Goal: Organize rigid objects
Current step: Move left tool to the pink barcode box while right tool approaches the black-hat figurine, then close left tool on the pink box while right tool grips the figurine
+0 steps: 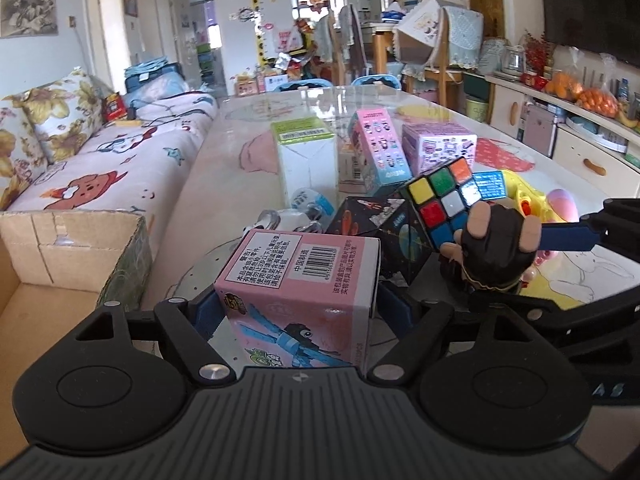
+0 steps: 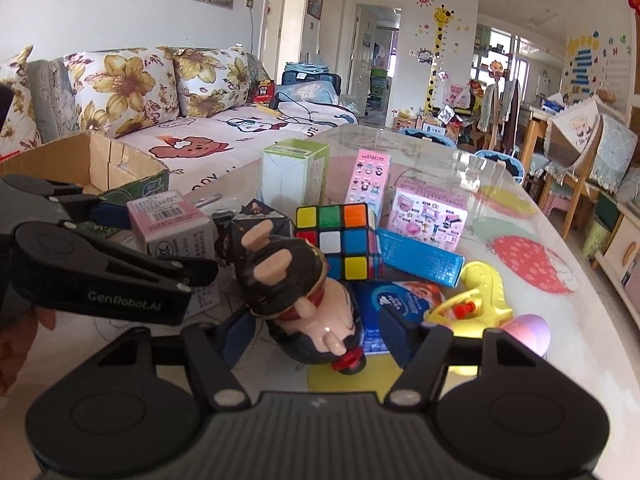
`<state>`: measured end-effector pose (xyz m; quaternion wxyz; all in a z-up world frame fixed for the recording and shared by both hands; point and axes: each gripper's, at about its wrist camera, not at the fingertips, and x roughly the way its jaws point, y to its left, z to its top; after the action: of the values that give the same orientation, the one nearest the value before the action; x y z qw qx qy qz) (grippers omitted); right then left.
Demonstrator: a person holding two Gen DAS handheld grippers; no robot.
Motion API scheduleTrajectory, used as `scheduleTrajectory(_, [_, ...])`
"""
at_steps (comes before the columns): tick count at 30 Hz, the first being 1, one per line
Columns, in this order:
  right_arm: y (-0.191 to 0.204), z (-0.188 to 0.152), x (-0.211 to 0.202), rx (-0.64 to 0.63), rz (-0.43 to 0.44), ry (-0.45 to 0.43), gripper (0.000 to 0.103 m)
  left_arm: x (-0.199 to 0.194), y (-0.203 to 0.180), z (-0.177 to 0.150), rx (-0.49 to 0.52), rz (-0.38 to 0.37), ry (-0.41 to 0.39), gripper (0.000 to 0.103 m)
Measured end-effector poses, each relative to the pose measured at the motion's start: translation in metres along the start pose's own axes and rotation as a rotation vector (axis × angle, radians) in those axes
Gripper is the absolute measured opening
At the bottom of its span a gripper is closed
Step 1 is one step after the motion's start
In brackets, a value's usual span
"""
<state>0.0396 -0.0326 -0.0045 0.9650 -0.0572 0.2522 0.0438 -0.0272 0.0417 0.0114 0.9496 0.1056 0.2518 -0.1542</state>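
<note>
The table is long and shiny, with a clear glass top over a cloth that has pink and red fruit shapes on it. Light from the far windows shines on the glass. A couch with a cartoon cover runs along the left side of the table, and flower pillows lean on its back. A brown cardboard box with its top open stands at the near left, just beside the table edge. Far back, a giraffe sticker climbs the wall next to a doorway. A low cabinet on the right has oranges on top.

Toys and boxes sit close together in the middle of the table. The left gripper is spread wide around a pink box. The box is between the blue fingers, but I cannot tell if they touch it. Behind it lie a dark cube with planets on it, a color cube, a tall white box and two more pink boxes.

The right gripper is half open around a doll with a dark cap that lies on its side. Its left finger is right beside the doll, and its right finger is a bit apart. A yellow toy lies to the right of the doll.
</note>
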Motion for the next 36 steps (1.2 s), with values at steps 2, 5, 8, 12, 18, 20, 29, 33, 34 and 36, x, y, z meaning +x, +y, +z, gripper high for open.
scheduleTrajectory(2, [0.005, 0.001, 0.003, -0.023, -0.006, -0.002, 0.065, -0.002, -0.002, 0.0, -0.011, 0.007, 0.006, 0.099])
scheduleTrajectory(5, [0.009, 0.003, 0.006, -0.044, -0.017, -0.011, 0.064, -0.003, 0.0, 0.001, -0.024, 0.013, 0.01, 0.095])
scheduleTrajectory(8, [0.01, 0.006, 0.013, -0.041, -0.018, -0.006, 0.056, 0.002, 0.006, 0.004, -0.053, 0.021, 0.015, 0.093])
scheduleTrajectory(12, [0.015, 0.008, 0.017, -0.052, -0.05, -0.006, 0.053, 0.015, 0.019, 0.012, -0.103, 0.026, 0.018, 0.09])
scheduleTrajectory(18, [0.008, 0.011, 0.014, 0.013, -0.047, 0.014, 0.053, 0.019, 0.032, 0.021, -0.158, 0.029, -0.02, 0.086])
scheduleTrajectory(20, [0.005, 0.012, 0.012, 0.055, -0.039, 0.022, 0.053, 0.018, 0.032, 0.023, -0.165, 0.022, -0.032, 0.086])
scheduleTrajectory(29, [-0.011, 0.015, -0.004, 0.254, 0.026, 0.031, 0.052, 0.008, 0.039, 0.027, -0.228, -0.006, -0.117, 0.086])
scheduleTrajectory(33, [-0.013, 0.02, -0.013, 0.308, 0.044, 0.018, 0.052, 0.004, 0.046, 0.03, -0.258, 0.0, -0.16, 0.086])
scheduleTrajectory(34, [-0.013, 0.022, -0.015, 0.317, 0.048, 0.015, 0.052, 0.003, 0.048, 0.031, -0.264, 0.003, -0.171, 0.086])
scheduleTrajectory(36, [-0.011, 0.025, -0.018, 0.334, 0.059, 0.009, 0.052, 0.0, 0.053, 0.033, -0.279, 0.007, -0.193, 0.086])
